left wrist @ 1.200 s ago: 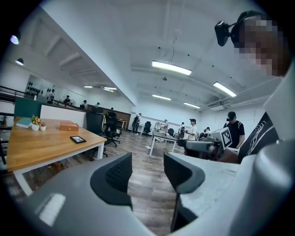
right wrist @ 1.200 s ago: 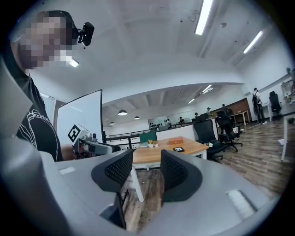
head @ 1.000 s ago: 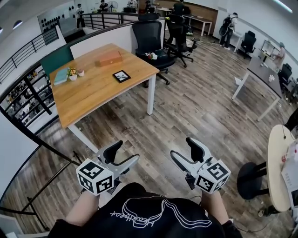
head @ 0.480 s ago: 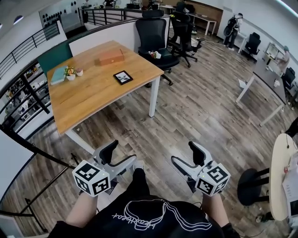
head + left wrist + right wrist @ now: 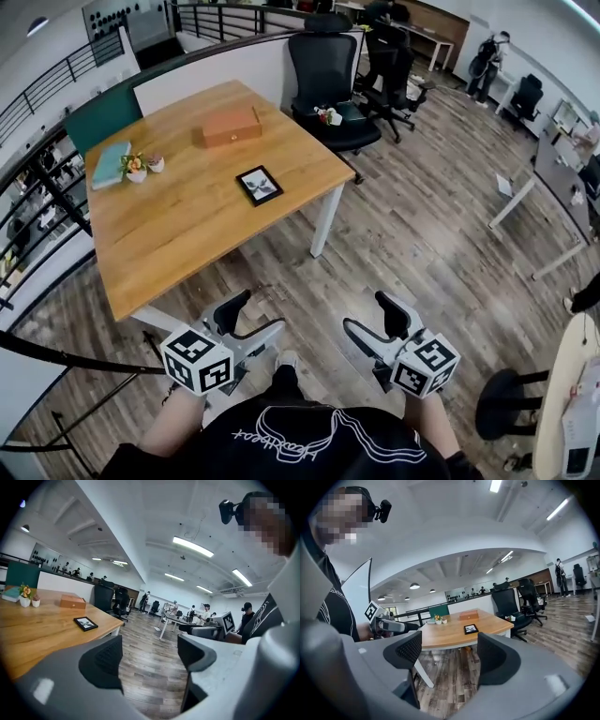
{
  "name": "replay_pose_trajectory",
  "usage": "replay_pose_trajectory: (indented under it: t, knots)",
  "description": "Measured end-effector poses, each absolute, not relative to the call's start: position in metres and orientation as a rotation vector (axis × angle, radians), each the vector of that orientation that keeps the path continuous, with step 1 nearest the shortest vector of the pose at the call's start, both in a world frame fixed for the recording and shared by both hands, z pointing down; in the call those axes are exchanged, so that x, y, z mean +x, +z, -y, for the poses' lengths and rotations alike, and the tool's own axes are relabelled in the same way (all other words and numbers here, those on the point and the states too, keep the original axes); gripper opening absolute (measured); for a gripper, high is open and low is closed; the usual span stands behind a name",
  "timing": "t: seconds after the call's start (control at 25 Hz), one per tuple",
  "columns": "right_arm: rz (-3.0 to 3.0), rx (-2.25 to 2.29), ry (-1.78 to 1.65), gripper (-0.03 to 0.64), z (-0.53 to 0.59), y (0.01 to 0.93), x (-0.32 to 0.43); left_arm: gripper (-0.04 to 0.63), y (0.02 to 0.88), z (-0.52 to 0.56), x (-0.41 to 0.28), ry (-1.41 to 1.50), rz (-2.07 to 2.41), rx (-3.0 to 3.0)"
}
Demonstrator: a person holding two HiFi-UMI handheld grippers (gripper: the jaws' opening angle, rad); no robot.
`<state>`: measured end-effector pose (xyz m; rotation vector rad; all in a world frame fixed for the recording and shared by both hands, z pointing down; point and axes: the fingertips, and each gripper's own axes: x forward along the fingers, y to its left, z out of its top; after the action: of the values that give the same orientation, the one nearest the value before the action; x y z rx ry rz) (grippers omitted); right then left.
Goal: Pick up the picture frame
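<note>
The left tongs (image 5: 253, 319) and the right tongs (image 5: 370, 321) both stand wide open with nothing between them, held over the wood floor (image 5: 412, 234), well short of the tabletop (image 5: 187, 225). On the tabletop lie one picture frame (image 5: 259, 184), flat near its right-hand edge, one wooden box (image 5: 231, 126), two small plant pots (image 5: 137, 169) and one teal book (image 5: 108, 161).
</note>
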<state>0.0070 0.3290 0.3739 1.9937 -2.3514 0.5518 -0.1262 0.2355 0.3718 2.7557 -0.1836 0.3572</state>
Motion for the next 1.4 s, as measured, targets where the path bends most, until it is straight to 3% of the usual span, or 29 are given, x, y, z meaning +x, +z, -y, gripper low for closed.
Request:
replay_pose_trajectory:
  t: [0.4, 1.4]
  knots:
    - [2.367, 1.882, 0.621, 0.376, -0.162, 0.381, 0.053, 0.356, 0.379, -0.073, -0.077, 0.369, 0.294, 2.751]
    - [2.551, 1.188, 0.714, 0.348, 0.11, 0.459, 0.112, 0.356, 0.45, 0.125, -0.018, 0.424, 0.813, 2.503]
